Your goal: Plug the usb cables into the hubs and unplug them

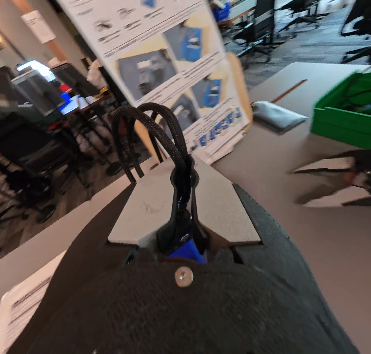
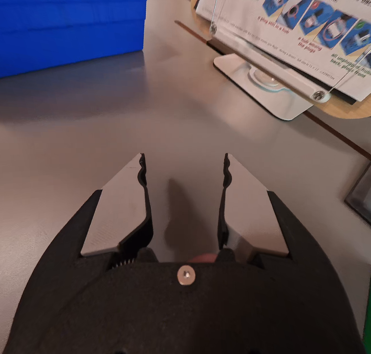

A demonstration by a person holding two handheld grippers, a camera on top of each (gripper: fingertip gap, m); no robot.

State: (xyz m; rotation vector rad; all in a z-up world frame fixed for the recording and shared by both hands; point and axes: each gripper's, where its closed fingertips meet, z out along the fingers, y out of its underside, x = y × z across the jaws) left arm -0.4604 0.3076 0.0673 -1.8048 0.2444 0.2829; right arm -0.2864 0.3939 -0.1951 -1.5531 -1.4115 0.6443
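My left gripper (image 1: 184, 175) pinches a black braided cable (image 1: 160, 131), loops arching up-left past its tips; my right gripper (image 2: 184, 163) gapes wide, holding nothing, over grey table (image 2: 120, 123).

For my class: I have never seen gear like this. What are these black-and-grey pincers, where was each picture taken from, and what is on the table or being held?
These are two hand-held grippers, each carried by a person, with a camera looking out along its two fingers. One picture comes from the left gripper: it is shut on a looped black cable. Beyond it, on the grey table, stand a printed board and a green bin, with a grey pouch lying nearby. The other picture comes from the right gripper: it is open and empty above the table, with a blue bin ahead to one side and the board's white stand to the other.
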